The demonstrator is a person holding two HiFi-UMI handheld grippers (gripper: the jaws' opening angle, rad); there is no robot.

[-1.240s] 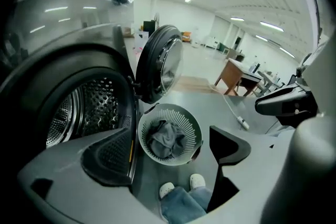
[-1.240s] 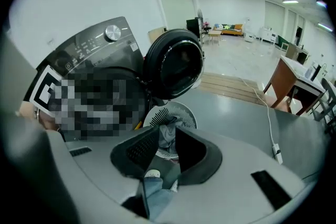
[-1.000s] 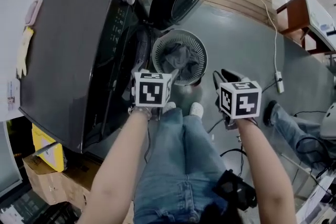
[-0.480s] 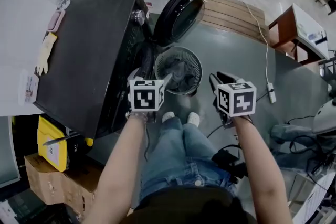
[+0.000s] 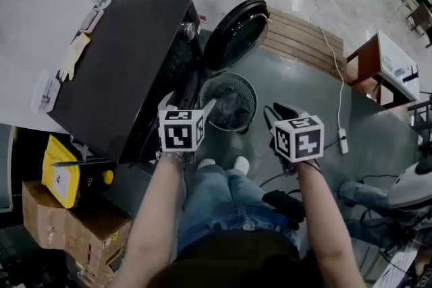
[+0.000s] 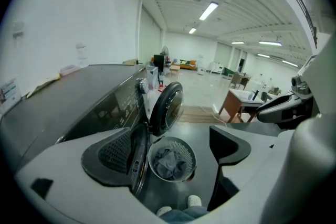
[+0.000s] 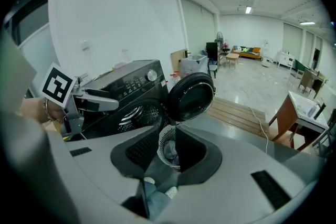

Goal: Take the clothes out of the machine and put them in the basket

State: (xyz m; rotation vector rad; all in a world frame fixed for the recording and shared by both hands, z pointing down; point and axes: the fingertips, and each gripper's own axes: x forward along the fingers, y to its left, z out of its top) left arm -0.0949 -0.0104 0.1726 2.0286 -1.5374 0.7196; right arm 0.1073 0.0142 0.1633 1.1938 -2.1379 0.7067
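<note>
Two hand-held tools hang over a grey floor [image 5: 307, 88], each carrying a cube of black-and-white square markers that bear no letters. Left tool [image 5: 187, 104]: released, jaws spread wide with nothing between them; its own view frames the basket through the gap, well beyond the tips. Right tool [image 5: 278, 110]: jaws drawn nearly together, leaving only a narrow slit, and empty; its near jaw cuts off the left part of the basket in its own view. Beneath the tools, the person's pale shoes [image 5: 241, 164] show just beside the basket, while the forearms hide most of the legs. Basket [image 5: 252, 92]: round, slotted wall, standing on the floor just in front of the washing machine [image 5: 121, 71] and holding grey clothes [image 5: 231, 108] in a crumpled heap; how many garments cannot be told. The machine's round door [image 5: 236, 30] stands swung open. From the head view the opening is seen edge-on and hidden. The right gripper view shows the perforated drum [image 7: 134, 115], but not what lies deeper in it. Markings on the control panel [image 7: 137, 81] are too small to read. Print is likewise illegible on the sticker [image 5: 46, 92] beside the machine top and on the label of the yellow object [image 5: 64, 175] above the cardboard box [image 5: 61, 226].
</note>
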